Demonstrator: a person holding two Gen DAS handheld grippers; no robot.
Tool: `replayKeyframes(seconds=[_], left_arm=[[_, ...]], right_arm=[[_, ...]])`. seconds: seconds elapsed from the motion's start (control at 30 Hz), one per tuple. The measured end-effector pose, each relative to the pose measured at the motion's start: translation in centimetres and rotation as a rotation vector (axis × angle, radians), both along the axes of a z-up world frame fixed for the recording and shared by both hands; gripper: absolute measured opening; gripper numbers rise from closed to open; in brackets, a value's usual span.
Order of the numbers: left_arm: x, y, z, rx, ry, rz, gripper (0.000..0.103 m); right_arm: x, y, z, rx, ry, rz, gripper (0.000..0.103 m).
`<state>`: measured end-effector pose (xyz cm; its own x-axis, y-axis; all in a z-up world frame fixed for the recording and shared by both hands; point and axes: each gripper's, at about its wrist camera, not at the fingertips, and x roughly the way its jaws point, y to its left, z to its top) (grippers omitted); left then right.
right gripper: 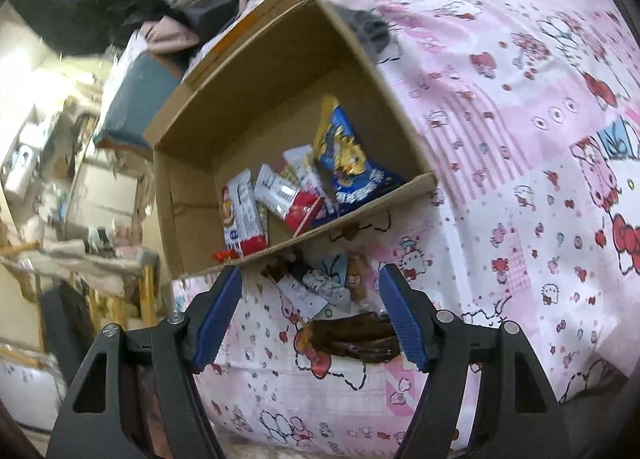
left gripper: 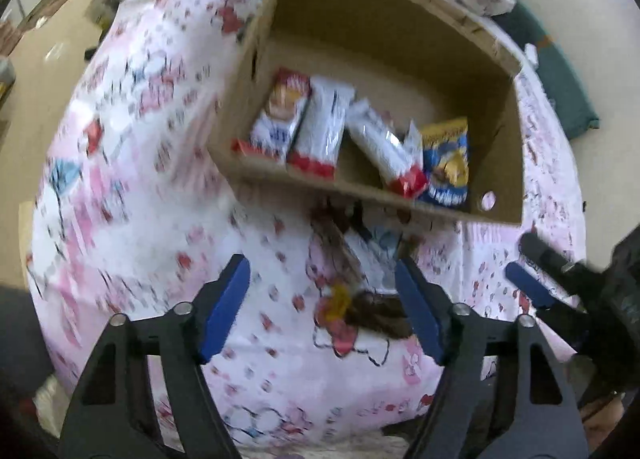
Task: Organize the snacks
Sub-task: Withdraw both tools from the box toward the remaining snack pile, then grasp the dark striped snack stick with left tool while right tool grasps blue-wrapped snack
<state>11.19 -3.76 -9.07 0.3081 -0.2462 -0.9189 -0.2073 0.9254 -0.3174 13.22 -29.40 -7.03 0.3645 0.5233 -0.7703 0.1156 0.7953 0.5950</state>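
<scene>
While both grippers hang over it with nothing in them, the pink cartoon-print bedsheet (right gripper: 520,139) takes up most of either view and carries everything else. On it stands an open cardboard box (right gripper: 192,195), flaps up, its near wall facing the tools. Inside the box, against that near wall, lie a blue and yellow snack bag (right gripper: 352,163) at one end and several white-and-red wrapped bars (right gripper: 244,215) beside it; in the left wrist view the bars (left gripper: 320,127) sit side by side and one leans on the blue bag (left gripper: 448,163). Outside the box, just beside its near wall, a small cluster of loose snack packets (right gripper: 324,287) rests on the sheet; their print is too small to read. Nearer the tools lies a dark brown packet (right gripper: 352,339), flat on the sheet. The left gripper (left gripper: 322,311) is released, jaws spread wide. The right gripper (right gripper: 310,315) is likewise released, jaws wide, the brown packet lying between its fingers in view; contact cannot be determined.
</scene>
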Motion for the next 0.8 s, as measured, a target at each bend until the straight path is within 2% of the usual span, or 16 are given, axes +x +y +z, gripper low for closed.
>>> replayKeyframes(seconds=[0.07, 0.23, 0.27, 0.3, 0.43, 0.47, 0.5, 0.6, 0.8], left_arm=[[0.1, -1.0, -1.5, -0.015, 0.050, 0.014, 0.057], [1.6, -2.9, -4.6, -0.036, 0.109, 0.074, 0.046], [1.9, -3.2, -5.1, -0.038, 0.113, 0.081, 0.037], [2.3, -3.5, -5.7, -0.050, 0.123, 0.088, 0.034], [3.4, -4.1, -7.3, -0.054, 0.156, 0.123, 0.030], [3.5, -4.1, -7.5, -0.057, 0.158, 0.127, 0.021], [3.6, -4.1, -7.6, -0.061, 0.161, 0.131, 0.017], [3.5, -3.8, -7.5, -0.071, 0.169, 0.120, 0.015], [2.4, -2.6, -5.5, -0.027, 0.154, 0.010, 0.014]], right_arm=[[-0.1, -1.0, 0.1, 0.031, 0.002, -0.035, 0.074], [-0.2, -2.9, -0.2, 0.076, 0.025, -0.081, 0.074], [-0.2, -3.1, -0.3, 0.083, 0.028, -0.084, 0.074], [-0.3, -3.4, -0.4, 0.095, 0.032, -0.087, 0.074], [-0.3, -3.8, -0.5, 0.132, 0.043, -0.091, 0.074], [-0.3, -3.8, -0.4, 0.133, 0.043, -0.088, 0.074], [-0.2, -3.7, -0.3, 0.133, 0.042, -0.084, 0.074], [-0.1, -3.4, -0.2, 0.130, 0.040, -0.070, 0.074], [0.2, -2.6, -0.3, 0.120, 0.045, -0.050, 0.074]])
